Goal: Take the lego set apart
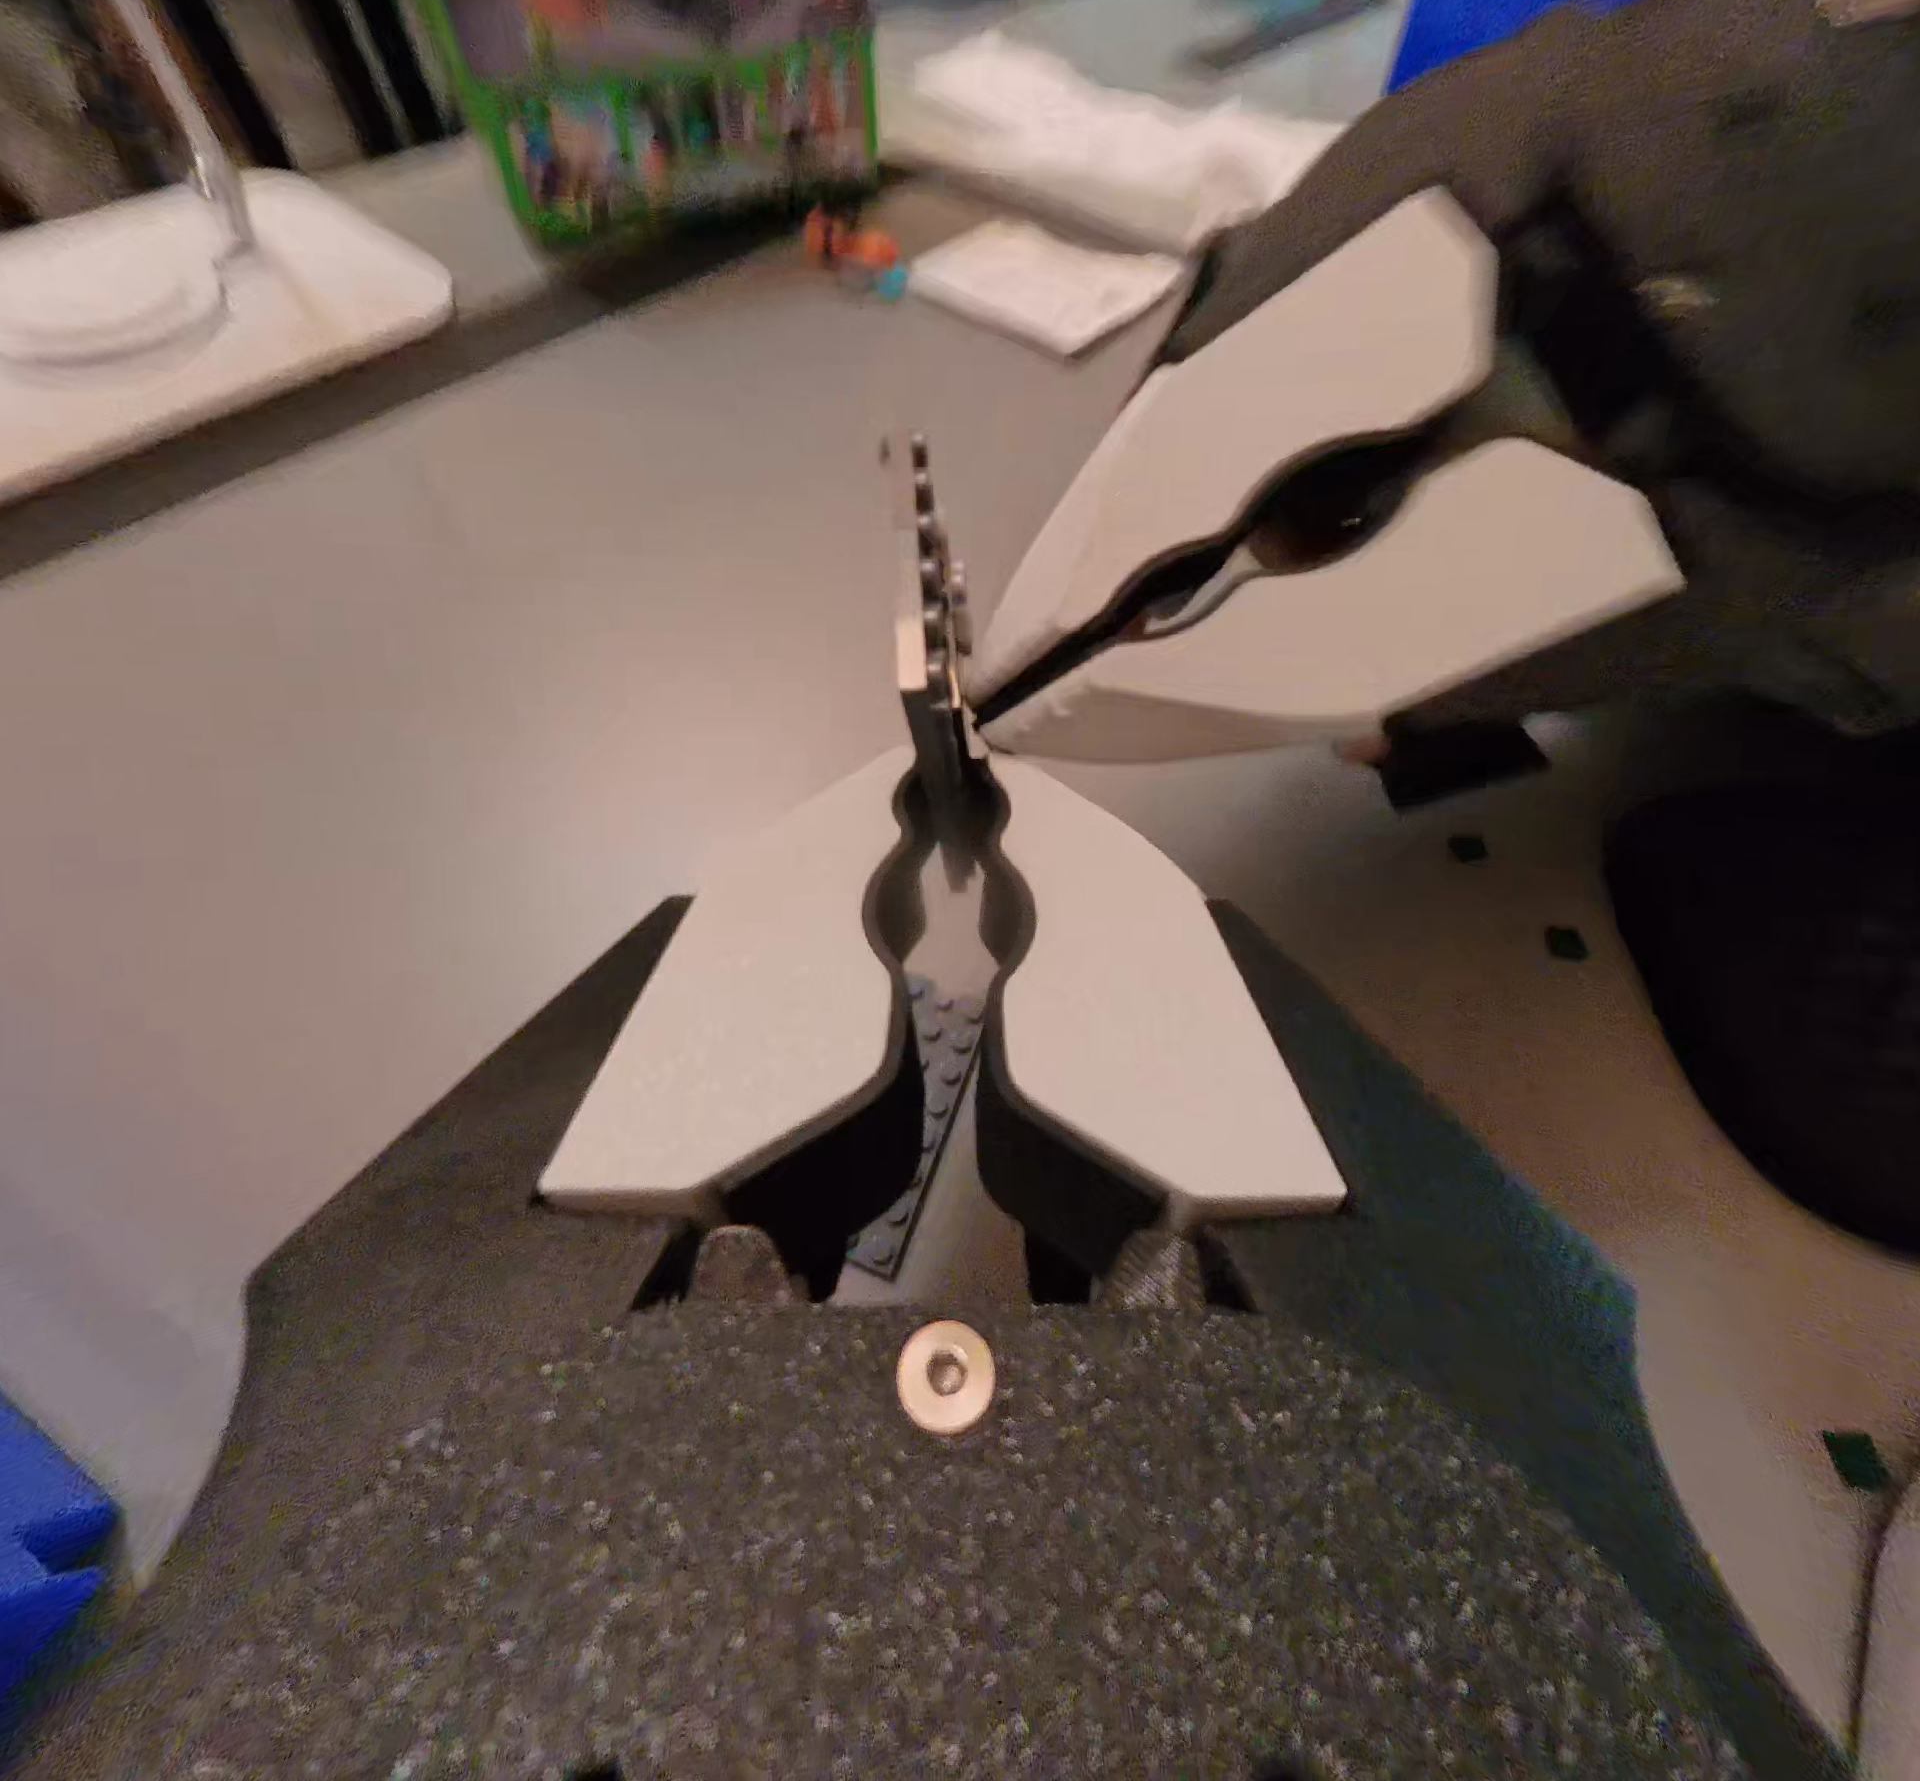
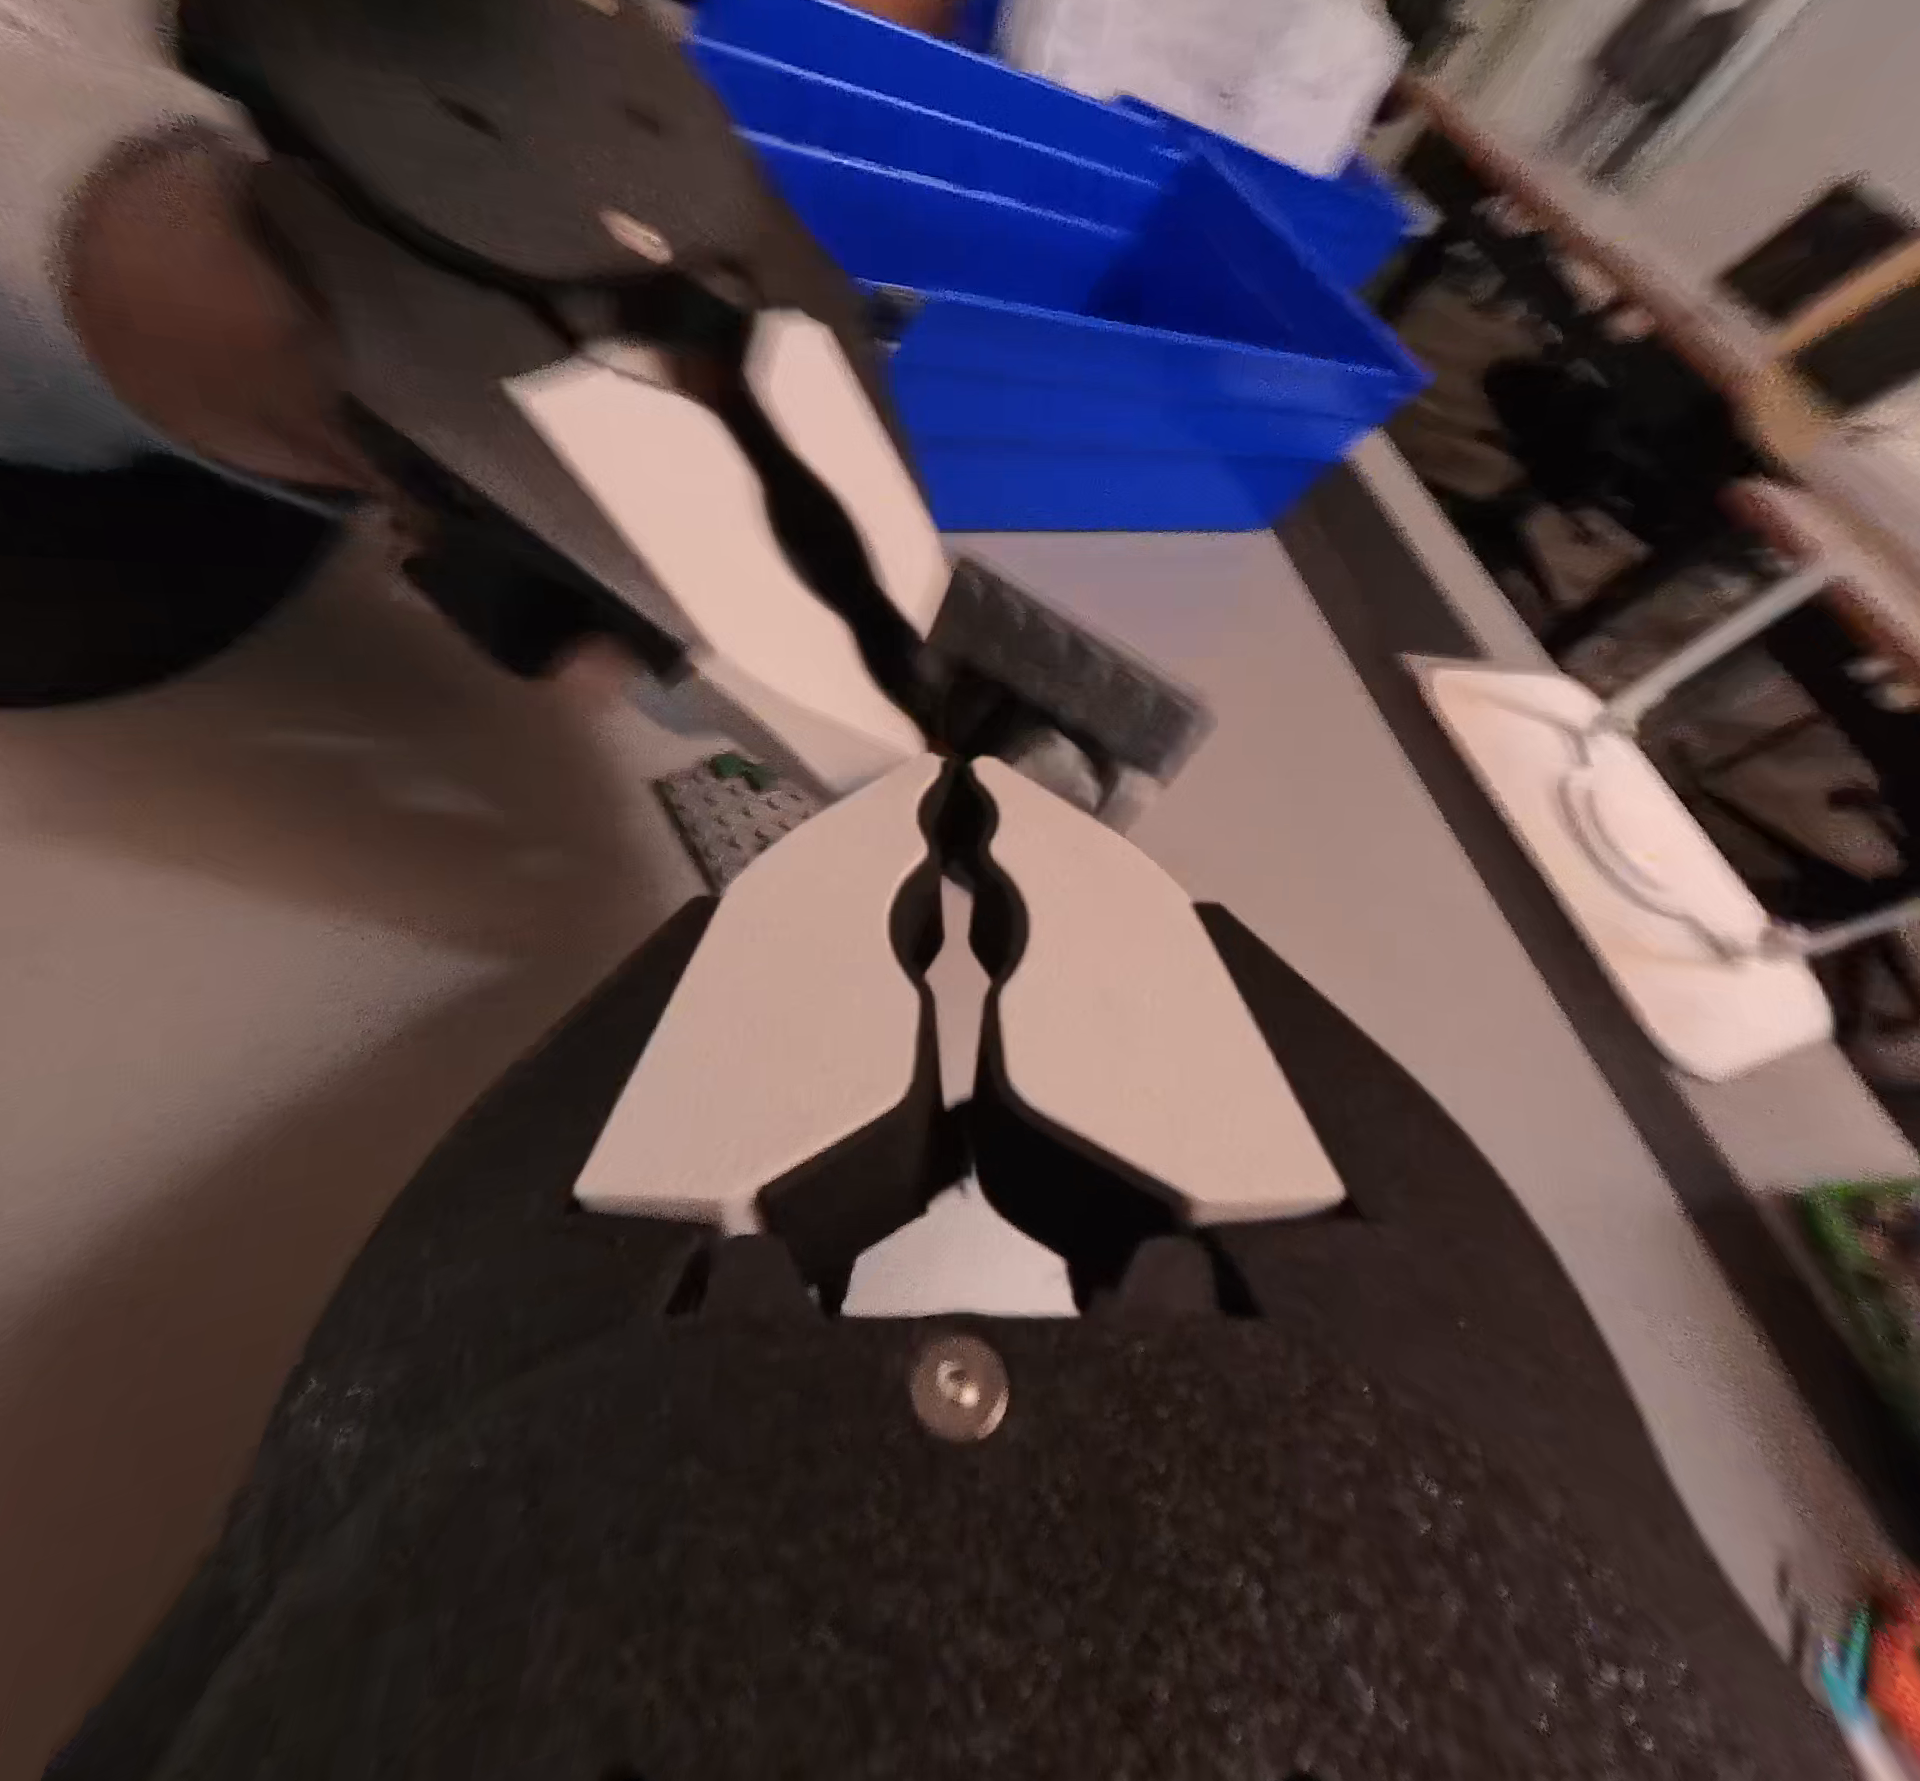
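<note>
My left gripper (image 1: 951, 781) is shut on a dark grey studded lego plate (image 1: 930, 609) and holds it upright, edge-on, above the table. A lighter grey piece sits on the plate's left face. My right gripper (image 1: 987, 723) comes in from the right with its fingers together, and its tips touch the plate's studded side just above my left fingertips. In the right wrist view my right gripper (image 2: 956, 781) is shut. The left gripper (image 2: 920, 729) is tip to tip with it, and the dark plate (image 2: 1070, 682) sticks out to the right. I cannot tell whether anything is pinched in the right tips.
A grey studded plate (image 2: 727, 822) with a small green piece lies on the table, and another plate (image 1: 940, 1097) shows below my left fingers. Blue bins (image 2: 1091, 329) stand behind. A lego box (image 1: 665, 38), a white booklet (image 1: 1039, 287), small coloured pieces (image 1: 862, 261) and a white stand base (image 1: 156, 308) are at the back.
</note>
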Available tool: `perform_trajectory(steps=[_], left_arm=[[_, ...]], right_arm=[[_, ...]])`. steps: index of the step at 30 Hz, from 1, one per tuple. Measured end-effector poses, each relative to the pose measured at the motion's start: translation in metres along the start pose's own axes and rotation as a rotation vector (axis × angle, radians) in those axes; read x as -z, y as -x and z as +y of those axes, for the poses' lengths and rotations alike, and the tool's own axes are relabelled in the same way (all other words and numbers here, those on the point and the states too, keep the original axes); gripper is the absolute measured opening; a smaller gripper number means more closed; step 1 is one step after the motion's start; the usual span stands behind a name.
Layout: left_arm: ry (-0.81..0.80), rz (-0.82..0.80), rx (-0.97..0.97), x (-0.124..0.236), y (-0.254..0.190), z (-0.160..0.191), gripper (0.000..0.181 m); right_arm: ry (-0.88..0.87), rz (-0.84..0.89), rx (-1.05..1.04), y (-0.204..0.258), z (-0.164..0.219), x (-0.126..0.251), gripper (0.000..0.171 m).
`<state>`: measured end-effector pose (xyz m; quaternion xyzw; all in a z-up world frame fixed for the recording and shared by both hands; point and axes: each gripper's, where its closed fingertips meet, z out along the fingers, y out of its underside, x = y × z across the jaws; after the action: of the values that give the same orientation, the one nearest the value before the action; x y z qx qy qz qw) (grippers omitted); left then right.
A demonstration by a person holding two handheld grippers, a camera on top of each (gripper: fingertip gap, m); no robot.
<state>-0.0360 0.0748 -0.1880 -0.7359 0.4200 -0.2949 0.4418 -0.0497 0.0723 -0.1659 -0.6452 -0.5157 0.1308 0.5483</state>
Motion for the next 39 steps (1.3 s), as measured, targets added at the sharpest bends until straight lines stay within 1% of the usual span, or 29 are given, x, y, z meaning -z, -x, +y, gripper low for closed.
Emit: perform_trajectory(steps=[2,5,8,10,11,13,16,18,23,30,36,39], left_arm=[[-0.003,-0.007,-0.002,-0.003,0.004,0.0,0.007],[-0.074,-0.004,0.046,0.007,0.015,-0.015,0.007],[-0.136,0.031,0.053,0.013,0.012,-0.02,0.007],[-0.178,0.056,0.038,0.014,0.006,-0.023,0.006],[-0.192,0.059,0.035,0.016,0.004,-0.025,0.006],[-0.222,0.086,0.051,0.019,0.001,-0.03,0.006],[-0.247,0.123,0.098,0.023,-0.002,-0.035,0.006],[-0.26,0.139,0.12,0.026,-0.003,-0.037,0.006],[-0.289,0.186,0.175,0.032,-0.006,-0.042,0.006],[-0.294,0.229,0.197,0.033,-0.012,-0.044,0.006],[-0.298,0.248,0.199,0.035,-0.014,-0.044,0.006],[-0.301,0.25,0.201,0.035,-0.013,-0.044,0.006]], right_arm=[[0.039,0.108,0.136,-0.006,0.001,-0.001,0.0],[-0.039,0.054,-0.013,-0.019,-0.003,0.01,0.0],[-0.111,0.068,-0.026,-0.028,-0.012,0.019,0.0],[-0.209,0.051,-0.024,-0.025,-0.023,0.021,0.019],[-0.275,0.028,-0.052,-0.024,-0.029,0.024,0.021],[-0.41,-0.075,-0.21,-0.023,-0.04,0.034,0.025],[-0.576,-0.255,-0.537,-0.032,-0.051,0.049,0.028],[-0.636,-0.316,-0.652,-0.038,-0.054,0.055,0.028],[-0.696,-0.4,-0.769,-0.041,-0.06,0.061,0.028],[-0.747,-0.51,-0.941,-0.045,-0.065,0.067,0.029],[-0.711,-0.519,-0.948,-0.041,-0.062,0.061,0.03],[-0.642,-0.46,-0.892,-0.041,-0.055,0.054,0.029]])
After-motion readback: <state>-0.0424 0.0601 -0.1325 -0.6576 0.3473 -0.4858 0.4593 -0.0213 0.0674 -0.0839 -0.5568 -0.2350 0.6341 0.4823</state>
